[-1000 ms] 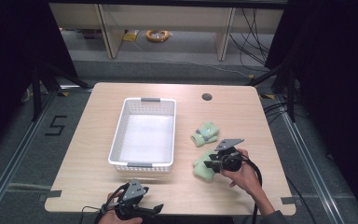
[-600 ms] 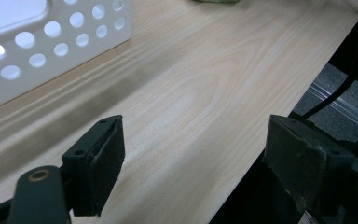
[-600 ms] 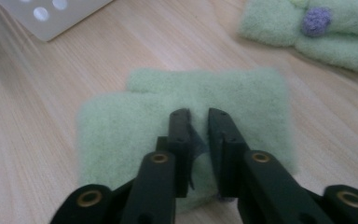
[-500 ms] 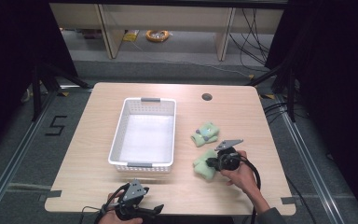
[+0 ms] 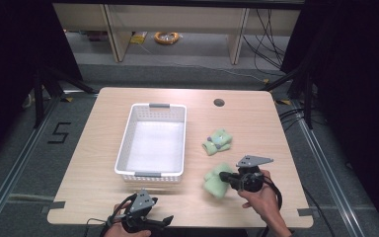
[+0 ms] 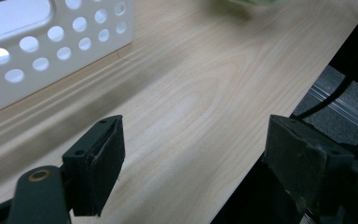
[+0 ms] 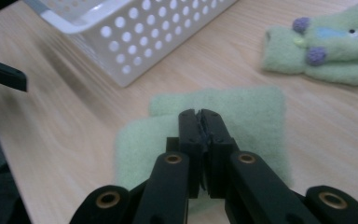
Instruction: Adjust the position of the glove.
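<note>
This looks like a lab or test room set up for recording. A plain wooden table (image 5: 103, 197) stands on grey carpet between dark curtains, with metal floor rails (image 5: 10, 182), a taped numeral (image 5: 59, 132), loose cables (image 5: 271, 29) and what may be a coil of cord (image 5: 167, 37) under shelving.

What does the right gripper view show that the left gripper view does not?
Right gripper view: the right hand-held gripper, jaws just closing shut on a folded green cloth, and a green toy. Left gripper view: the left hand-held gripper, jaws wide apart, and grey floor past the table edge. Both: the white basket and wooden table; a green blur in the left gripper view may be that cloth.
</note>
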`<state>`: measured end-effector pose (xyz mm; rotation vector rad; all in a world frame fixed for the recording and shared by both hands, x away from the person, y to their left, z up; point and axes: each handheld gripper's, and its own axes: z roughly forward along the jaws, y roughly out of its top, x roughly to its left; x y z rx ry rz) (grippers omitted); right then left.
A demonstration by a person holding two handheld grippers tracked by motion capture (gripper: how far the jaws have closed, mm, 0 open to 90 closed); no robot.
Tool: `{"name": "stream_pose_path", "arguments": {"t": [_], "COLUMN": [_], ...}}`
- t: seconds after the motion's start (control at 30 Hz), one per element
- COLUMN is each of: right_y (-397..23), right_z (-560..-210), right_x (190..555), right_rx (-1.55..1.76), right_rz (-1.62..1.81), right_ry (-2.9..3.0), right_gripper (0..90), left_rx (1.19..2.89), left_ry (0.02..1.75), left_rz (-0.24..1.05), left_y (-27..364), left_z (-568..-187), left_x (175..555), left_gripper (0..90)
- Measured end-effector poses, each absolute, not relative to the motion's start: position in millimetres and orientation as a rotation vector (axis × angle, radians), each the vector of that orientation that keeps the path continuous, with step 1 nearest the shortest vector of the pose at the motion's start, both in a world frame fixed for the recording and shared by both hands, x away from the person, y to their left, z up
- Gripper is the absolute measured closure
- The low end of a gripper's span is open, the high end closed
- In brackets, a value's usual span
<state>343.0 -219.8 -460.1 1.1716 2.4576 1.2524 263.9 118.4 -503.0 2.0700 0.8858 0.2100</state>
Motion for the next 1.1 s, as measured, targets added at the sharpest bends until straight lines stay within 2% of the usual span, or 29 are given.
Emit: {"name": "stream_pose_path", "arguments": {"t": [0.3,0.67,0.8,0.93,1.0,1.1], "right_y": [-212,-207,-209,-213,-226,-238], "right_z": [-468,-493,-497,-485,-472,-473], "right_x": [316,319,321,319,324,332], "right_rx": [1.21,1.265,1.276,1.256,1.194,1.213], "right_rz": [1.317,1.218,1.222,1.255,1.204,1.182], "right_ry": [2.445,2.489,2.511,2.438,2.396,2.394], "right_gripper": [88.2,87.1,80.9,73.1,70.1,67.5], "left_rx": [2.077,2.114,2.136,2.14,2.14,2.144], "left_ry": [0.881,0.809,0.78,0.74,0.731,0.729], "left_rz": [0.183,0.217,0.219,0.211,0.212,0.208], "left_y": [108,89,78,71,65,60], "left_z": [-504,-505,-506,-502,-500,-500], "left_x": [262,265,269,276,280,282], "left_gripper": [20.1,23.2,26.7,32.1,37.4,39.6]}}
